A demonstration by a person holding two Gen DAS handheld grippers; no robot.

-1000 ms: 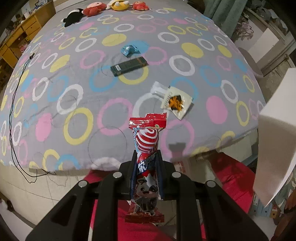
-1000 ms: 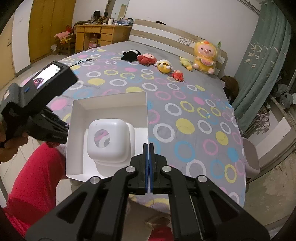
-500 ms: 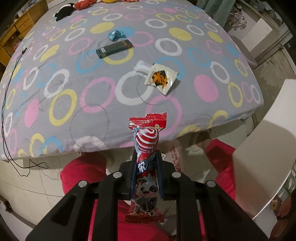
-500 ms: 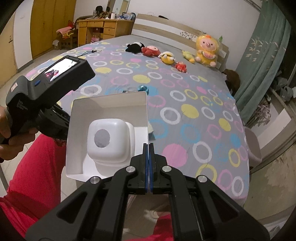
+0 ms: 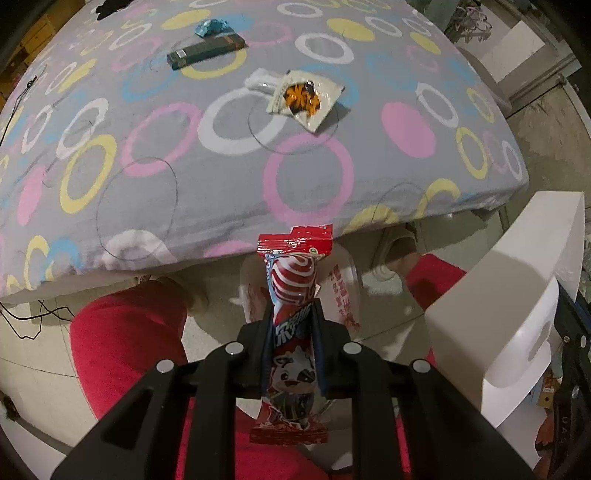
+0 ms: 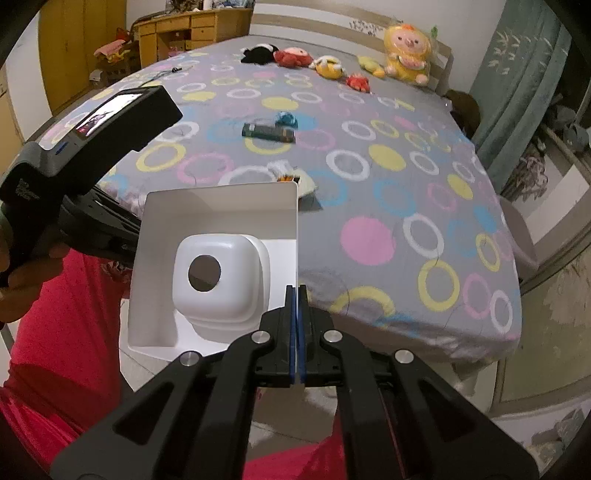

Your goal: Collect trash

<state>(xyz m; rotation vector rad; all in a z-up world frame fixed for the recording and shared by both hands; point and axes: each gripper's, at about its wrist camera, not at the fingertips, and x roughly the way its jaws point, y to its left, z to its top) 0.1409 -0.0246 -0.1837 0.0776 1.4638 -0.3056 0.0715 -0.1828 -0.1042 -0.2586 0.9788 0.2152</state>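
My left gripper (image 5: 292, 325) is shut on a red and white candy wrapper (image 5: 293, 280) and holds it upright off the bed's front edge, above the floor. My right gripper (image 6: 296, 302) is shut on the rim of a white trash bin (image 6: 221, 266), which hangs open-side toward the right wrist camera; the bin also shows at the right of the left wrist view (image 5: 517, 306). On the bed lie a white and orange packet (image 5: 303, 98), a dark flat box (image 5: 205, 51) and a blue crumpled wrapper (image 5: 211, 26). The left gripper's body (image 6: 92, 147) is left of the bin.
The bed (image 5: 406, 122) has a grey sheet with coloured rings. Plush toys (image 6: 325, 62) line its far end. A black cable (image 5: 22, 314) trails on the floor at the left. My red trousers (image 5: 125, 343) are below the left gripper. A desk (image 6: 192, 29) stands far left.
The left gripper has pulled back from the bed with the wrapper, now over the floor. The bin has come closer to it on the right. Both grips are unchanged.
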